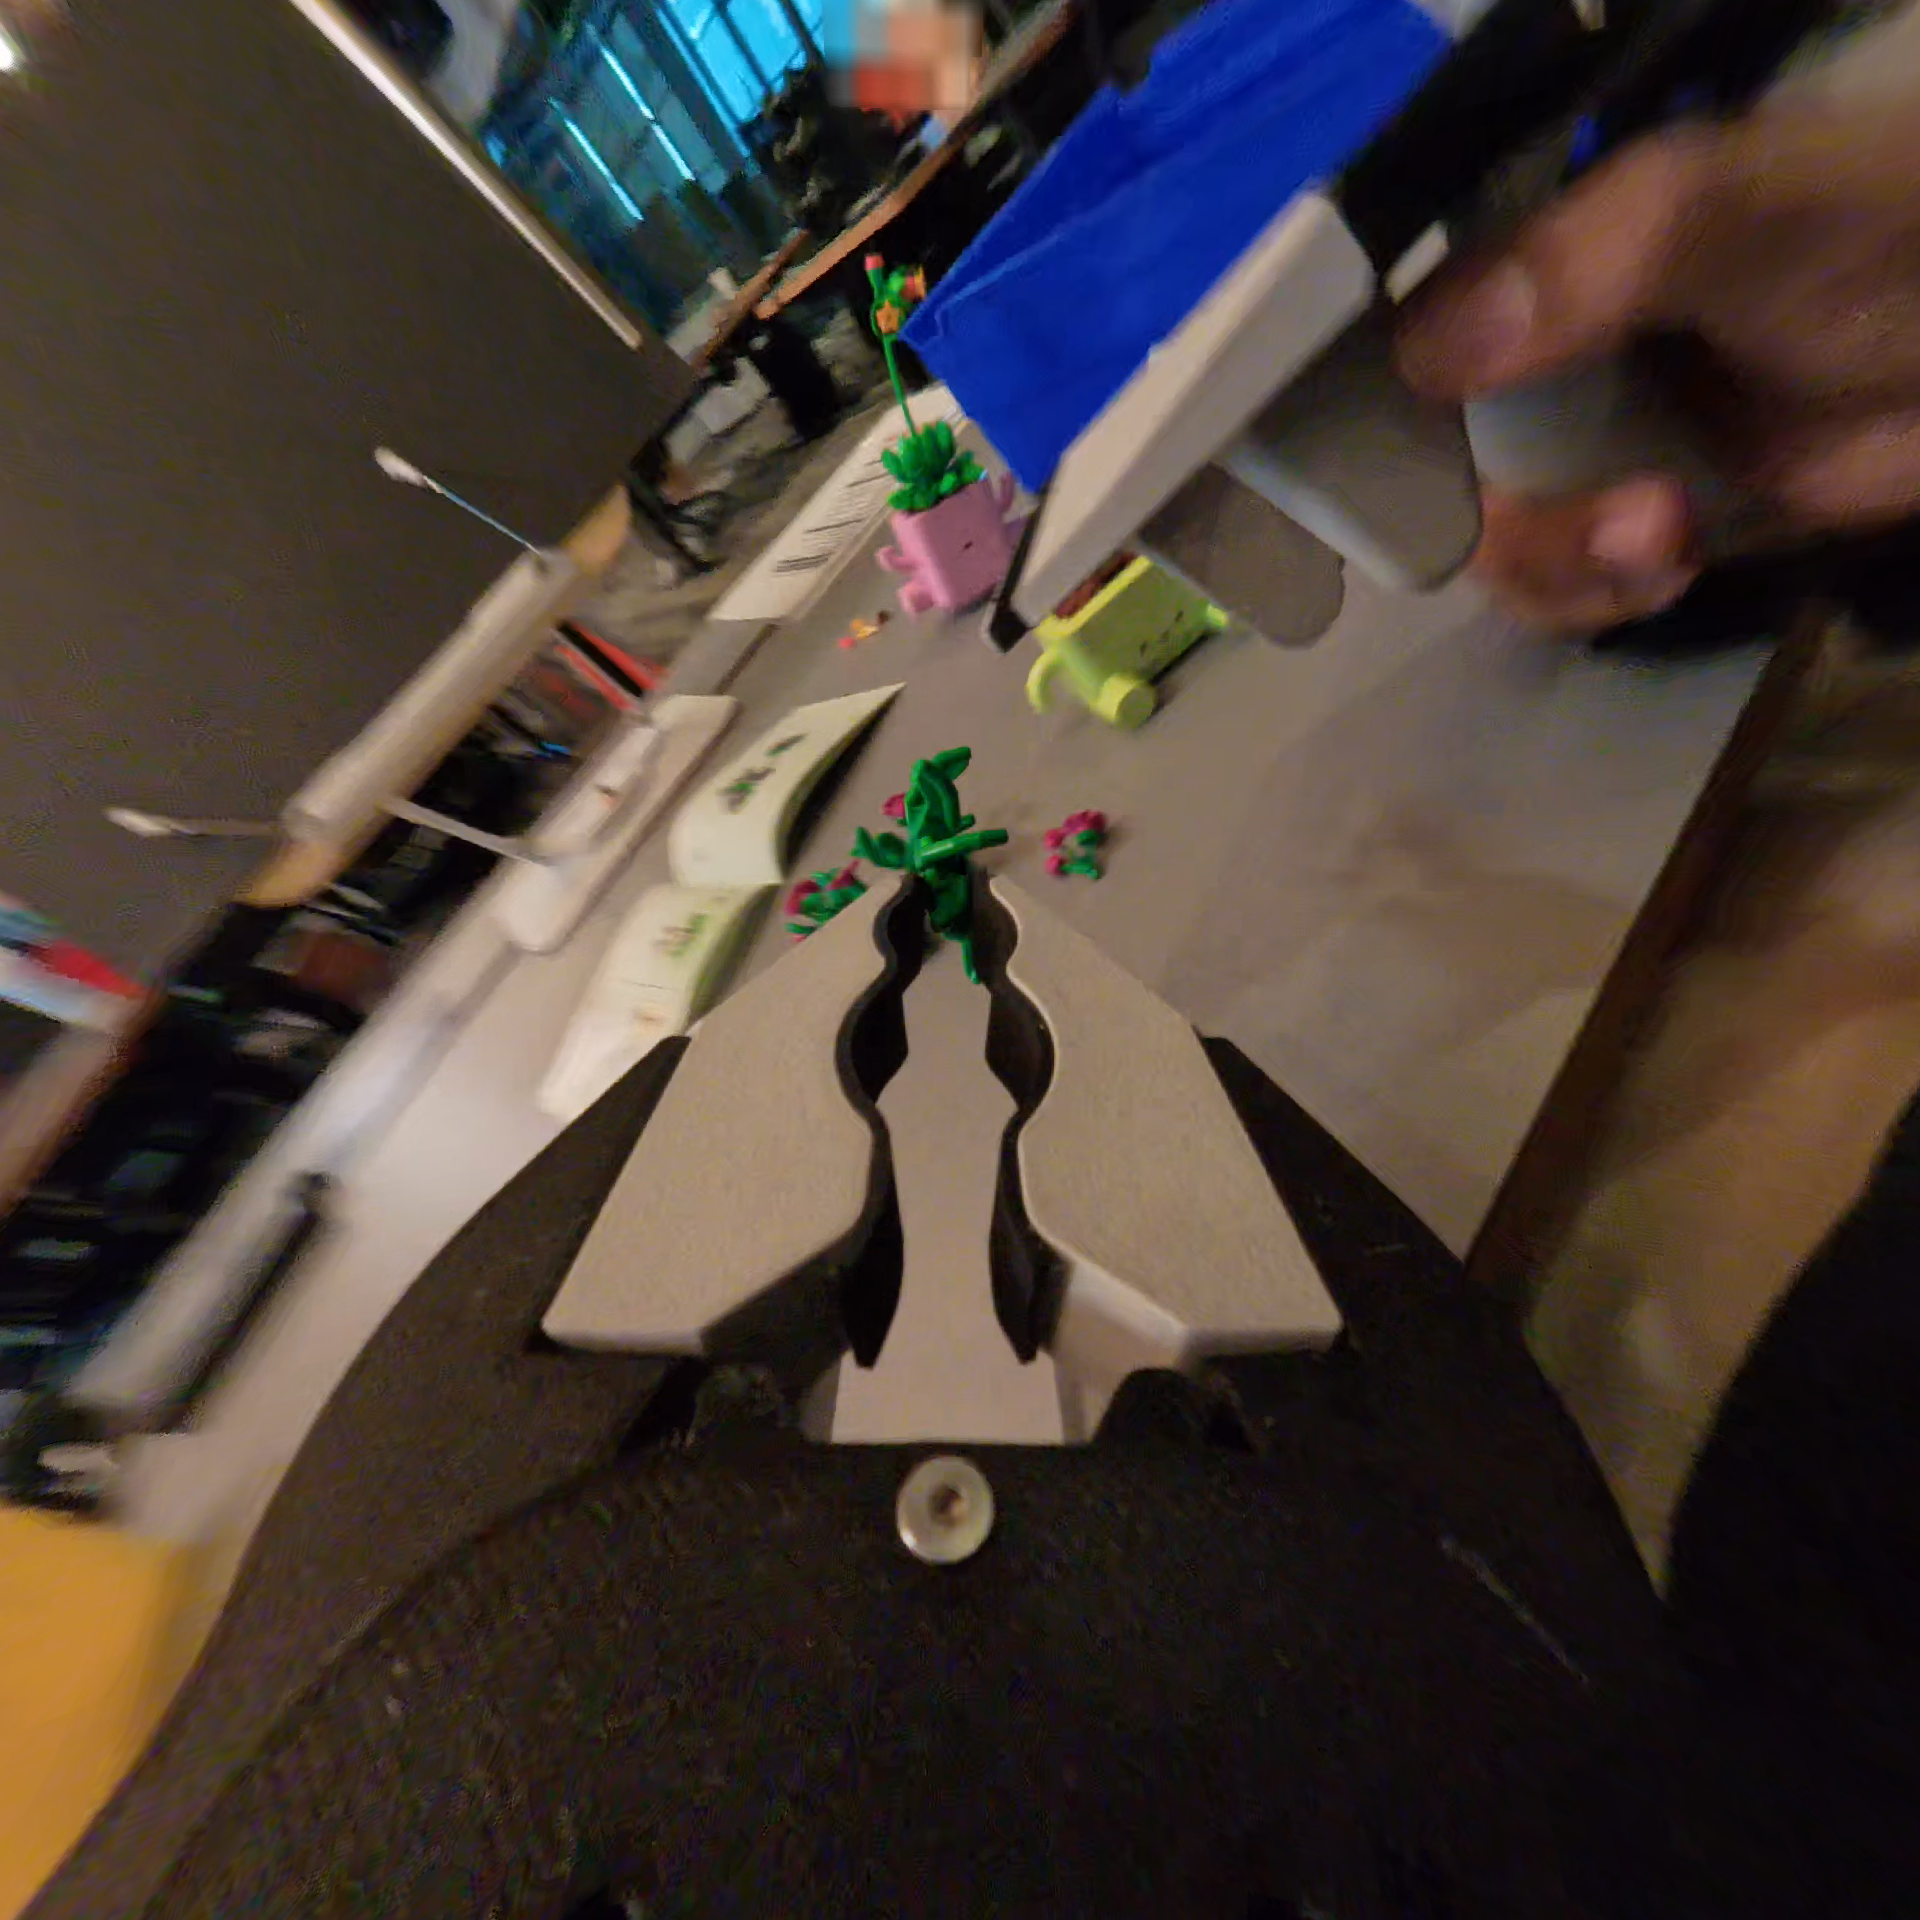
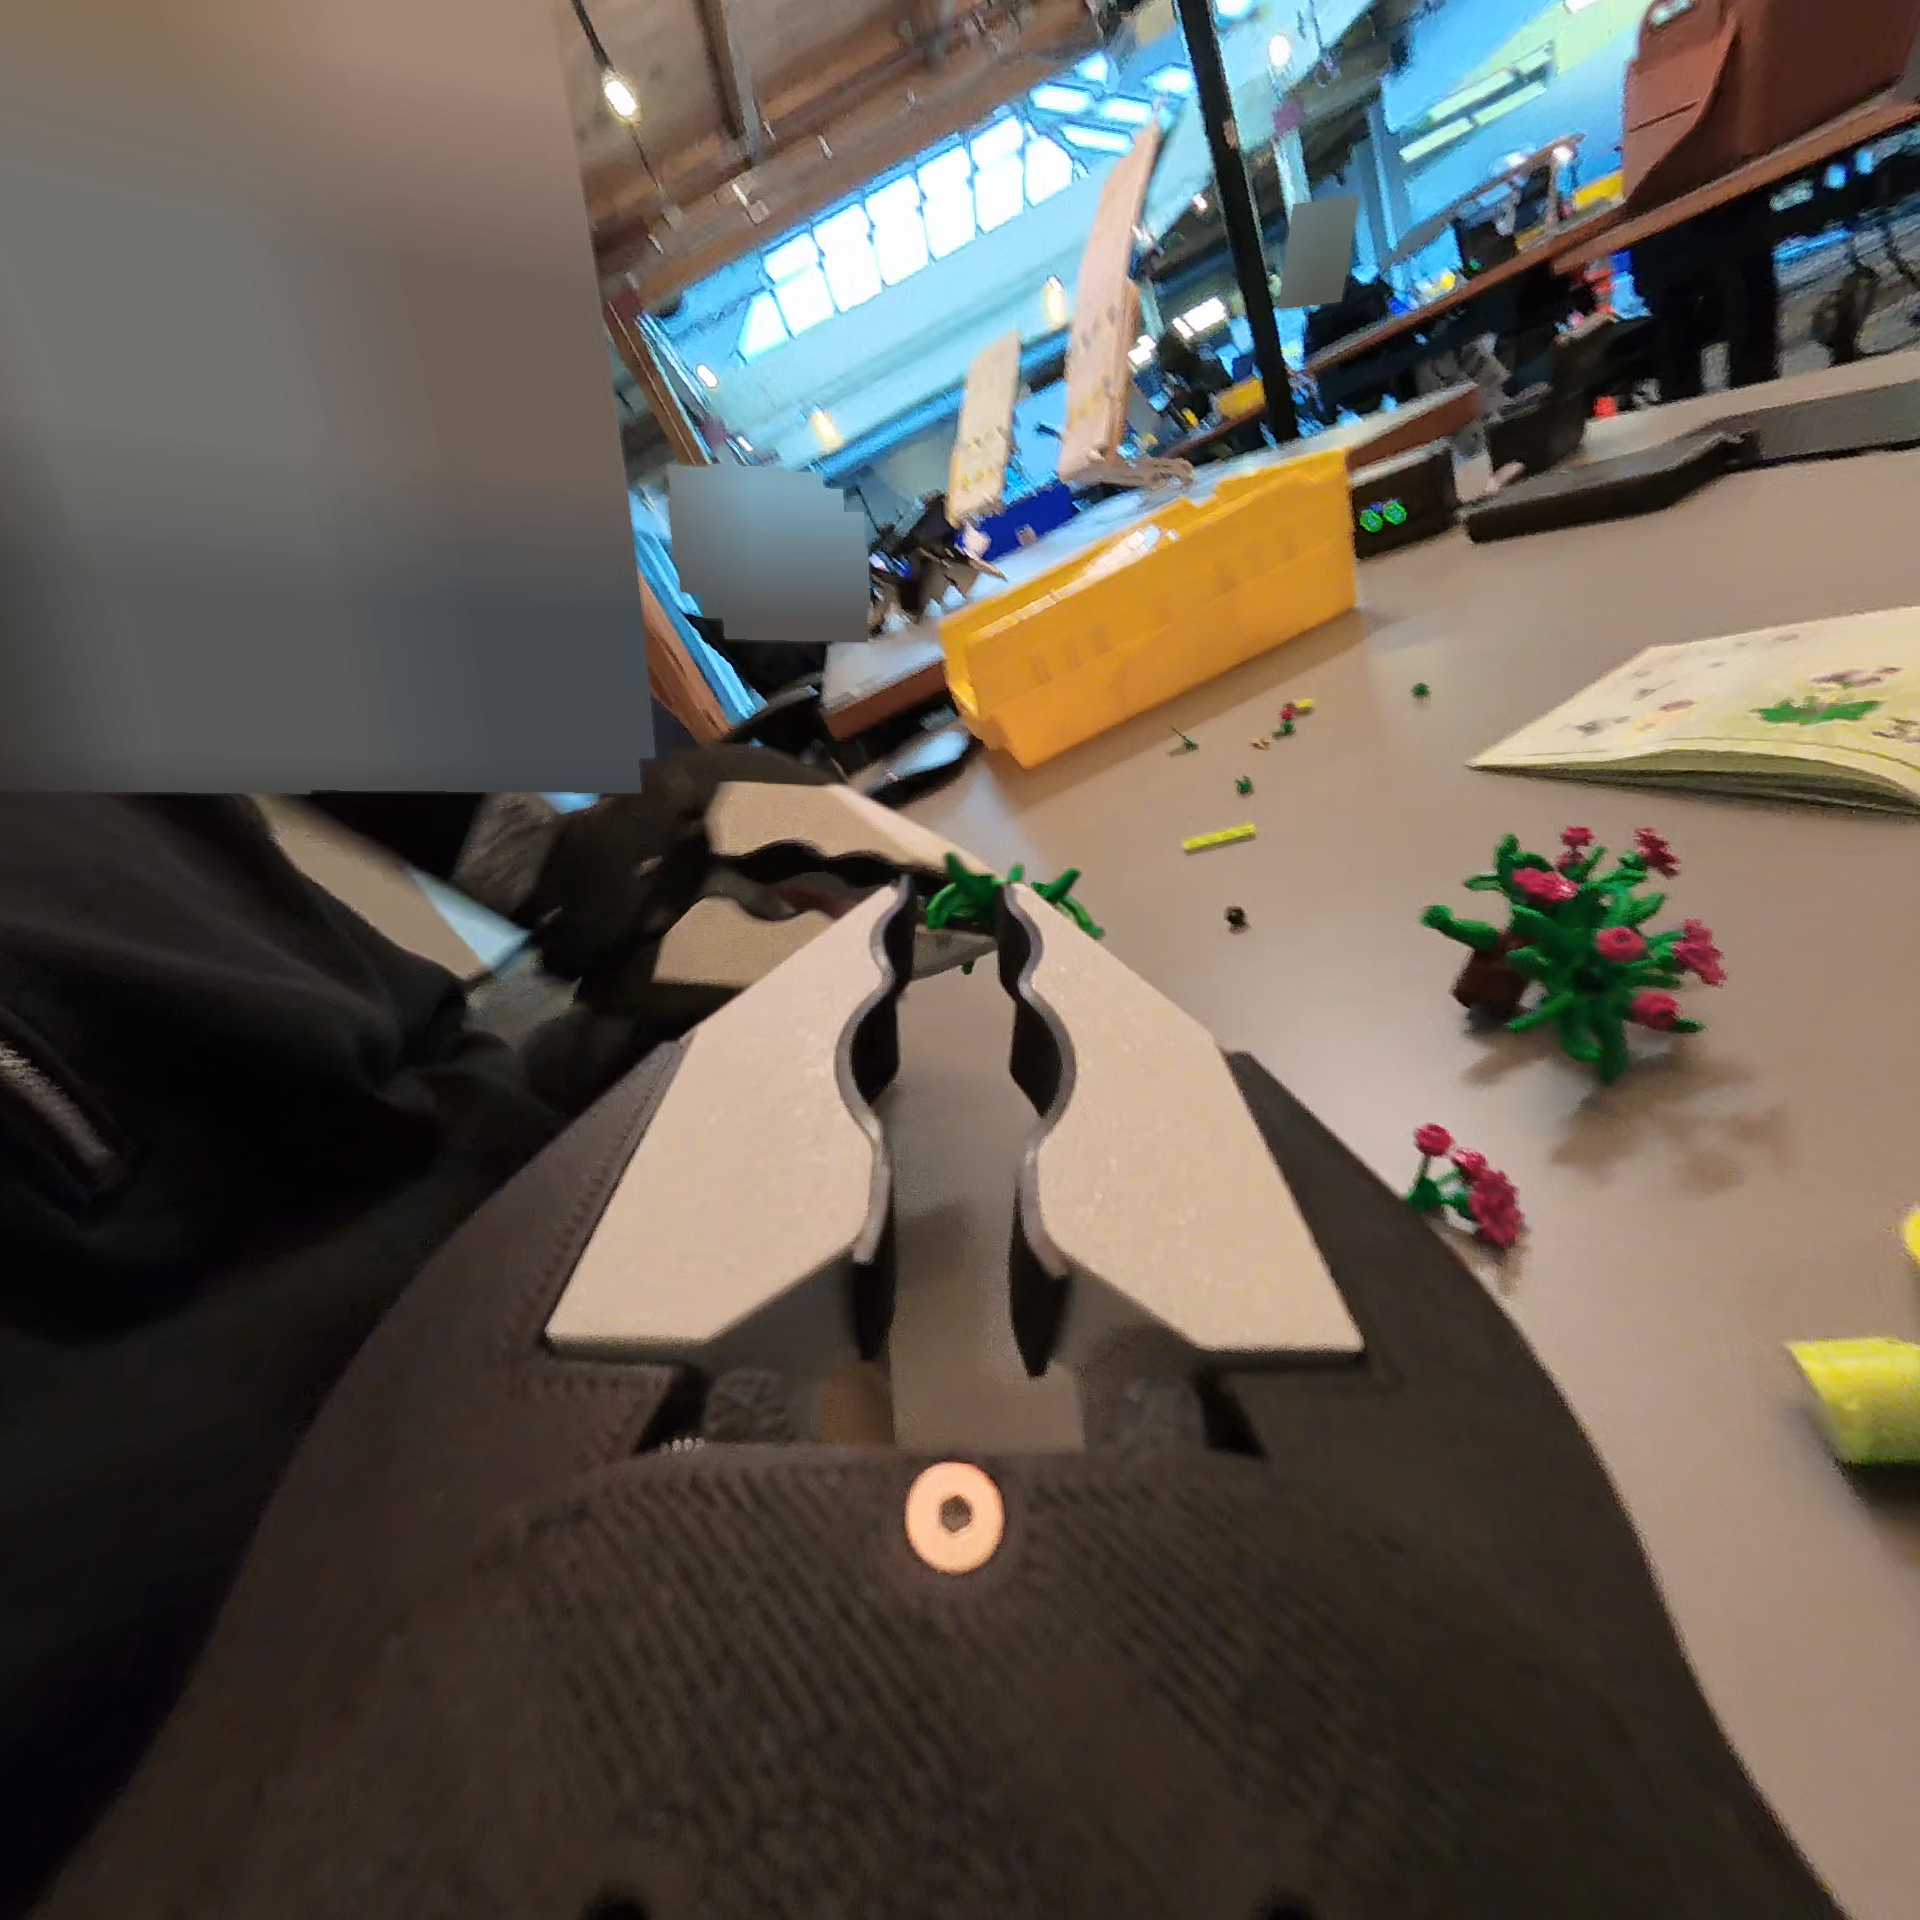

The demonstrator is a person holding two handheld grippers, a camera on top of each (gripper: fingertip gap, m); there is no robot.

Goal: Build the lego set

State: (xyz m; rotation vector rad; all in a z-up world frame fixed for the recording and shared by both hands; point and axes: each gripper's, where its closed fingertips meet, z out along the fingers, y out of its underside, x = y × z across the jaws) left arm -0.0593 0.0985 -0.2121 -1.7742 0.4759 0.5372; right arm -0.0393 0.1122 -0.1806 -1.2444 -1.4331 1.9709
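Left tongs (image 1: 943, 894): clenched on green stem (image 1: 940, 831).
Right tongs (image 2: 958, 902): slightly parted, empty, tips beside that stem (image 2: 971, 896).
Table (image 2: 1351, 1039): flower clusters (image 2: 1579, 951) loose.

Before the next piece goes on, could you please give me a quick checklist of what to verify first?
1. Left gripper holds the green leafy stem: ok, pinched at the fingertips.
2. Right gripper free to take a part: ok, jaws apart, nothing between them.
3. Right gripper steady: not ok, it is motion-blurred in the left wrist view.
4. Lime pot upright and clear: cannot tell, the right gripper partly hides it.
5. Flower bush ready to pick up: not ok, it appears tipped on its side.
6. Instruction booklet open: ok.
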